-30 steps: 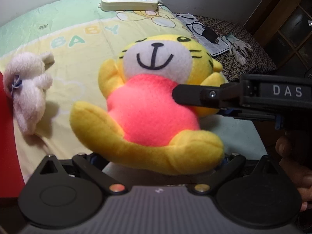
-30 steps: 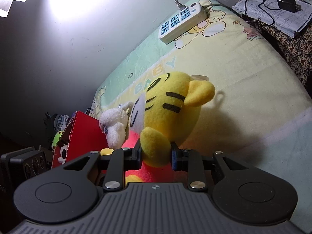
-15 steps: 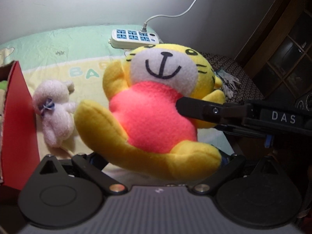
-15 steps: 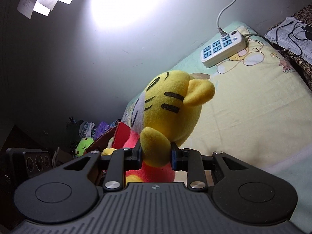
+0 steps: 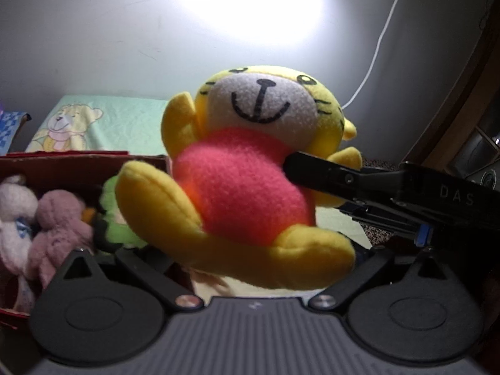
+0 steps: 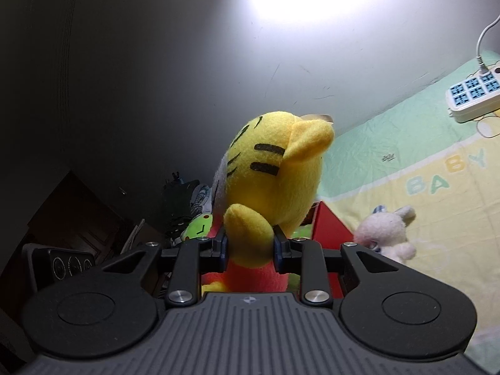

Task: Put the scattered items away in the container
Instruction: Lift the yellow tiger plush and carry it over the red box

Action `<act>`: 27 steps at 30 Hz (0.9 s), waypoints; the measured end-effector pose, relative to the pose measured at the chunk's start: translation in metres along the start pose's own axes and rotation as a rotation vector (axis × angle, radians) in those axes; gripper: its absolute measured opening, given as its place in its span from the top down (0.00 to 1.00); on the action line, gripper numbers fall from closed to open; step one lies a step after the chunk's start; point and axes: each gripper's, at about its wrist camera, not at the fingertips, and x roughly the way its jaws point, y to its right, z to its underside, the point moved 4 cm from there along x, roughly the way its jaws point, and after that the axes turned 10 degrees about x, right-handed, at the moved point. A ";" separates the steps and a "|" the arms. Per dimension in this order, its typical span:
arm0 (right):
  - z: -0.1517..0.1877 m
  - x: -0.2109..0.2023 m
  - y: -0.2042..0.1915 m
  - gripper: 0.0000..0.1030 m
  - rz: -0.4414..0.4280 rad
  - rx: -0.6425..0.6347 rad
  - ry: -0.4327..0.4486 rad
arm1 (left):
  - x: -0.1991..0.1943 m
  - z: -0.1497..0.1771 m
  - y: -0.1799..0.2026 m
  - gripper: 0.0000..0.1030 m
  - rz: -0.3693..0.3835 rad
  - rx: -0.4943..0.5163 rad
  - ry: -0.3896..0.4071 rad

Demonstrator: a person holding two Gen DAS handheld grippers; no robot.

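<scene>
A yellow tiger plush (image 5: 250, 168) in a red shirt hangs in the air between the two hand-held tools I am running, its stitched smile facing the left wrist camera and a bright patch of lit wall at its 12 o'clock.

My right gripper (image 6: 250, 247) is clamped on the toy's yellow paw, the blue-edged pads pressing into the fabric from both sides. In the left wrist view the same tool comes in from 3 o'clock, and its black finger lies against the red belly.

My left gripper (image 5: 259, 262) sits under the toy with its arms spread wide. The yellow legs drape across it and hide the fingertips, so I cannot say whether the pads press on the plush or stand clear of it.

The red box (image 5: 62, 162) lies at 9 o'clock of the tiger in the left view, lower than the toy. Inside it lie a white plush (image 5: 12, 218), a pink plush (image 5: 59, 222) and a green plush (image 5: 115, 218).

From the right wrist, a small white bunny (image 6: 387, 234) lies on the bed cover (image 6: 406, 162) at 3 o'clock of the tiger, just beside the box's red wall. A white power strip (image 6: 475, 97) rests on the cover at 2 o'clock, near the wall.
</scene>
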 end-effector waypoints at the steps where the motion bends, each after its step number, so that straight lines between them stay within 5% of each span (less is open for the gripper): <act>1: 0.004 0.012 -0.005 0.72 -0.010 -0.003 -0.014 | -0.007 0.000 -0.014 0.03 -0.019 -0.008 0.003; 10: 0.047 0.105 -0.040 0.73 -0.074 -0.017 -0.110 | -0.049 0.018 -0.108 0.03 -0.127 -0.091 0.002; 19: 0.084 0.180 -0.036 0.73 -0.074 0.028 -0.191 | -0.058 0.042 -0.172 0.03 -0.224 -0.104 -0.049; 27: 0.100 0.195 -0.034 0.73 -0.019 0.031 -0.214 | -0.047 0.061 -0.197 0.03 -0.224 -0.112 -0.109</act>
